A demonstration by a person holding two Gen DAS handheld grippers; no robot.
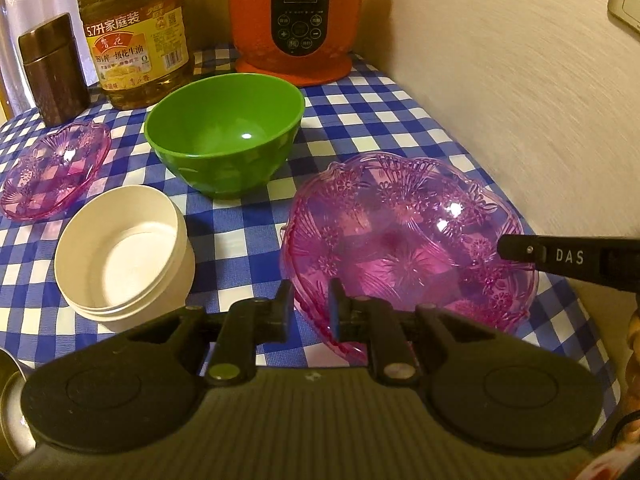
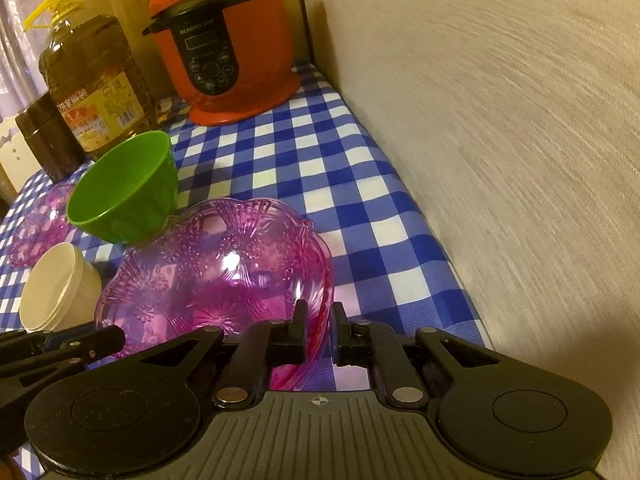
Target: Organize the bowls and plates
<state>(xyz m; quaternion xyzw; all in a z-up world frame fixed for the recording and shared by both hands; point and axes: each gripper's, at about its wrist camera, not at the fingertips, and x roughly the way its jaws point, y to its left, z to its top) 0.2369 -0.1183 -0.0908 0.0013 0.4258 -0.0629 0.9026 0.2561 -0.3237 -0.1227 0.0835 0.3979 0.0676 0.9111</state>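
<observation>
Pink bowl (image 1: 408, 240) being pinched at near rim by left gripper (image 1: 310, 308), at opposite rim by right gripper (image 2: 318, 330); green bowl (image 1: 224, 132) lying just beyond.

Far ahead of the jaws, an orange pressure cooker (image 1: 294, 20) stands at the back of the blue-checked surface (image 1: 380, 120). Left of it stands a large oil bottle (image 1: 134, 36), then a dark brown canister (image 1: 52, 70). A beige wall (image 1: 520, 80) runs along the right.
</observation>
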